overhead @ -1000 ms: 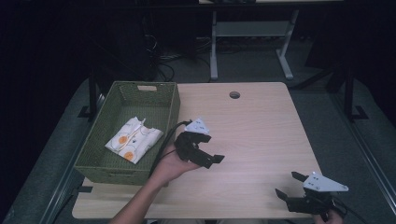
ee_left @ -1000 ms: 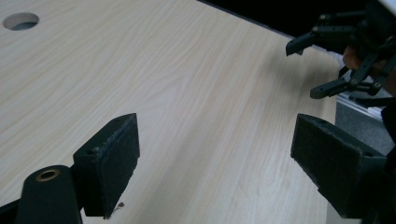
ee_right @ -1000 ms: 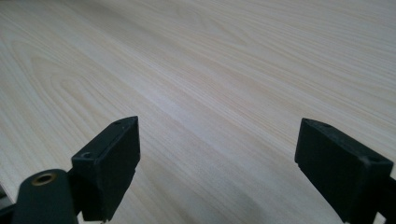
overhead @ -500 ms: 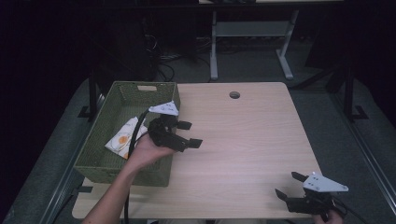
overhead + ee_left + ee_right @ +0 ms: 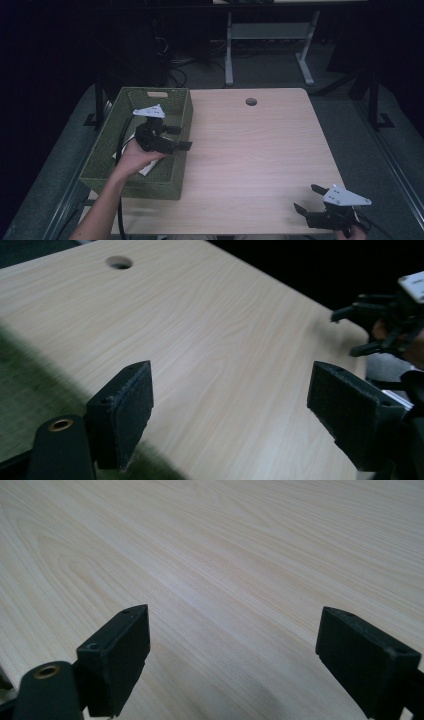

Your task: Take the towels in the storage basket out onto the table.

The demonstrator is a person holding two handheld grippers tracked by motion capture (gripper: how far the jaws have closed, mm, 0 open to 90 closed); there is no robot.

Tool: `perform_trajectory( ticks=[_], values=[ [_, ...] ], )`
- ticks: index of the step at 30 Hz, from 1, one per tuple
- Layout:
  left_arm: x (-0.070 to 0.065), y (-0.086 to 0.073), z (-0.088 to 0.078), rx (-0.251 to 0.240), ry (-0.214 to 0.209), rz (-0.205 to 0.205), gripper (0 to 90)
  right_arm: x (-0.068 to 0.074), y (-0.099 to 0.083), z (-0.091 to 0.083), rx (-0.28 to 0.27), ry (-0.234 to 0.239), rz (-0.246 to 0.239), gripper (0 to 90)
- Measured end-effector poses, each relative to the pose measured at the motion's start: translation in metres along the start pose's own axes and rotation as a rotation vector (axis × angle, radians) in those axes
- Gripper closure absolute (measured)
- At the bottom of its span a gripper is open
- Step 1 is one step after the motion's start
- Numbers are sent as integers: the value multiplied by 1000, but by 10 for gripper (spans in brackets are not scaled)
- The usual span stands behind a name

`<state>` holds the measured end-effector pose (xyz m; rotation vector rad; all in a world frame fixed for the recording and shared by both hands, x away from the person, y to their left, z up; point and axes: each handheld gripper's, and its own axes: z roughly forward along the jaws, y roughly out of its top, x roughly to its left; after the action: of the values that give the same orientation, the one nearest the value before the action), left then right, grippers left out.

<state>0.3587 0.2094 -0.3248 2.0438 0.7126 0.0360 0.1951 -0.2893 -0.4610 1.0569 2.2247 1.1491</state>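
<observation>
Left claw [image 5: 181, 138] agape over green basket [image 5: 180, 107]; right claw [image 5: 308, 198] agape near table [image 5: 260, 145] corner.

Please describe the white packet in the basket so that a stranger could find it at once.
Start at the wooden table and go to the green woven basket at its left edge. The left gripper is above the basket; the white packet, with orange marks, lies on the basket floor, half hidden under the hand.
</observation>
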Motion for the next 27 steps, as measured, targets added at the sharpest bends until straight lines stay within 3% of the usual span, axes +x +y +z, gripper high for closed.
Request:
perform_trajectory(
  ticks=[7, 8, 9, 10, 11, 17, 18, 19, 20, 27],
  values=[
    [20, -8, -15, 14, 58, -54, 195, 1, 1, 1, -1, 6, -15, 138],
    [27, -12, -18, 26, 87, -62, 197, 1, 1, 1, -1, 6, -14, 138],
    [27, -12, -18, 26, 87, -62, 197, 1, 1, 1, -1, 6, -14, 138],
    [35, -17, -20, 40, 117, -90, 197, 1, 1, 1, 1, 5, -14, 138],
    [35, -17, -20, 40, 117, -90, 196, 1, 1, 1, 1, 5, -14, 138],
    [57, -32, -22, 98, 195, -161, 198, 0, 0, 0, 2, 7, -13, 139],
    [62, -35, -22, 119, 229, -175, 198, 0, 0, -1, -3, 6, -12, 139],
    [62, -35, -22, 119, 229, -175, 199, 0, 1, -1, -6, 8, -11, 138],
    [67, -39, -21, 161, 274, -179, 200, 1, 1, -1, -7, 10, -15, 139],
    [83, -53, -19, 219, 290, -251, 206, 2, 1, 0, -7, 19, -18, 138]
  ],
)
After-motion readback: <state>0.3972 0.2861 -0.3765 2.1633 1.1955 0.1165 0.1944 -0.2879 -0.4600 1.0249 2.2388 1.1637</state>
